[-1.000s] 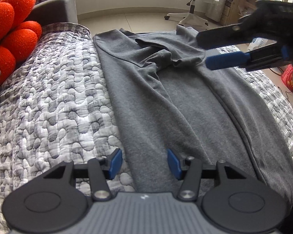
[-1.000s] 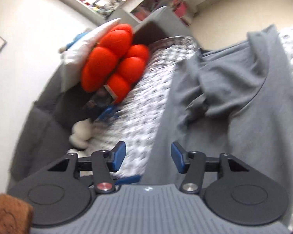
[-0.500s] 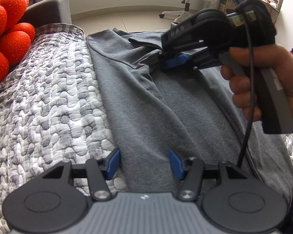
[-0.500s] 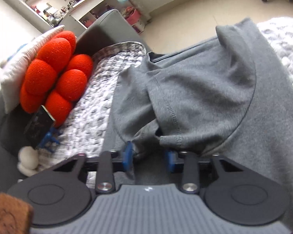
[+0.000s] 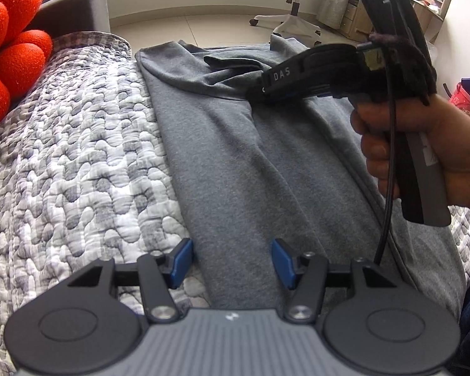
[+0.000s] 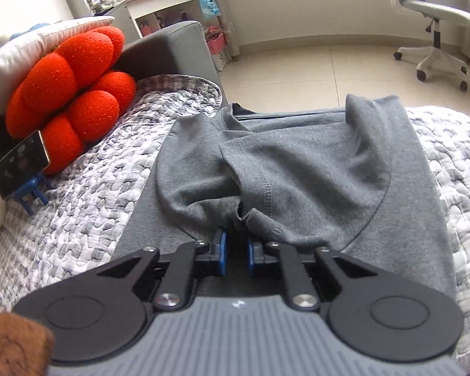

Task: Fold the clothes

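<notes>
A grey garment (image 5: 260, 169) lies lengthwise on the quilted cover (image 5: 78, 156), with its sleeve (image 6: 266, 169) folded across the far end. My left gripper (image 5: 232, 261) hovers open over the garment's near edge, holding nothing. A hand (image 5: 423, 144) holds my right gripper (image 5: 260, 91) with its tip down at the sleeve's hemmed cuff. In the right wrist view, the right gripper (image 6: 236, 250) has its jaws drawn nearly together on the cuff (image 6: 250, 216), which bunches up just ahead of the blue pads (image 6: 222, 250).
A red knotted cushion (image 6: 75, 94) and a white pillow lean on the grey sofa arm (image 6: 169, 47) at the left. A phone on a small blue stand (image 6: 22, 163) sits beside them. A white office chair (image 6: 432, 28) stands on the tiled floor beyond.
The right gripper swung in over the garment, came down at the folded sleeve, and its jaws narrowed from wide open onto the cuff. The left gripper stayed open near the garment's edge.
</notes>
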`<action>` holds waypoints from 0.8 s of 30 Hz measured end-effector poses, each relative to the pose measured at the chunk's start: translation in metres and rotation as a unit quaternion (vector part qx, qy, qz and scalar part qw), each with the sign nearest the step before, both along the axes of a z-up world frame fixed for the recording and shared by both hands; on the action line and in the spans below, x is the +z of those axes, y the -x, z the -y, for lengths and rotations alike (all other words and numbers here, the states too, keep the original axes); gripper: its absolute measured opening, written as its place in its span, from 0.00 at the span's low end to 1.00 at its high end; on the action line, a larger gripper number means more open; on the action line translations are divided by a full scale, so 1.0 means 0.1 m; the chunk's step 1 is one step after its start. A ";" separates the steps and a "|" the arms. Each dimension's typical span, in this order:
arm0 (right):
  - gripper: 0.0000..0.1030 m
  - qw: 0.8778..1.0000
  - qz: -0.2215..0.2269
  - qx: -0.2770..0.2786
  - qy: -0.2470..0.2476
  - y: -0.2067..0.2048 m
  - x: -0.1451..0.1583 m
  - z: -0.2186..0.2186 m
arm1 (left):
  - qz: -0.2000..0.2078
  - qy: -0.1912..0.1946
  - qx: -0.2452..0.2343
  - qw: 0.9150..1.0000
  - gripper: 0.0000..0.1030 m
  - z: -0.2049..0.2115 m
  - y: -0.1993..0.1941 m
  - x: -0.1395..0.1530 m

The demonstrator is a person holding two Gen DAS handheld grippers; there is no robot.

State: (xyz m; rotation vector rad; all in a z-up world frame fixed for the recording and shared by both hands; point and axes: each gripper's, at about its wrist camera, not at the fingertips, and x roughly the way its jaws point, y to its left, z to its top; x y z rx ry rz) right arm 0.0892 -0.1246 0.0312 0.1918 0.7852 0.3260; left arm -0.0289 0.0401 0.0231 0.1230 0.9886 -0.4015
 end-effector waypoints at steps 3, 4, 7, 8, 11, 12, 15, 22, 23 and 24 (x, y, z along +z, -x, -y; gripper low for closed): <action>0.21 1.000 0.001 0.001 -0.004 0.01 -0.01 -0.01 | 0.001 0.015 0.009 1.000 0.57 -0.07 -0.03 0.04; 0.22 1.000 0.000 0.001 -0.008 0.01 -0.01 0.00 | 0.001 0.024 0.014 1.000 0.57 -0.10 -0.04 0.05; 0.29 1.000 -0.004 0.005 -0.009 0.03 0.03 0.00 | -0.002 0.033 0.027 0.999 0.57 -0.16 -0.07 0.06; 0.32 1.000 -0.003 0.007 -0.008 0.03 0.04 0.00 | -0.003 0.032 0.031 0.999 0.57 -0.16 -0.08 0.05; 0.34 1.000 -0.007 0.005 -0.011 0.06 0.07 0.02 | -0.007 0.022 0.020 1.000 0.57 -0.10 -0.07 0.01; 0.34 1.000 -0.012 0.005 -0.013 0.06 0.08 0.02 | -0.005 0.017 0.015 1.000 0.57 -0.08 -0.06 0.00; 0.34 1.000 -0.017 0.006 -0.014 0.10 0.13 0.01 | -0.002 0.010 0.006 1.000 0.58 -0.04 -0.05 0.00; 0.34 0.995 0.049 0.089 0.000 0.30 0.34 -0.26 | -0.003 0.011 0.007 1.000 0.58 -0.06 -0.05 0.00; 0.34 0.994 0.052 0.099 0.002 0.30 0.33 -0.29 | -0.003 0.011 0.007 1.000 0.58 -0.06 -0.05 0.00; 0.34 0.994 0.046 0.100 0.006 0.29 0.30 -0.30 | -0.003 0.011 0.007 1.000 0.58 -0.06 -0.05 -0.01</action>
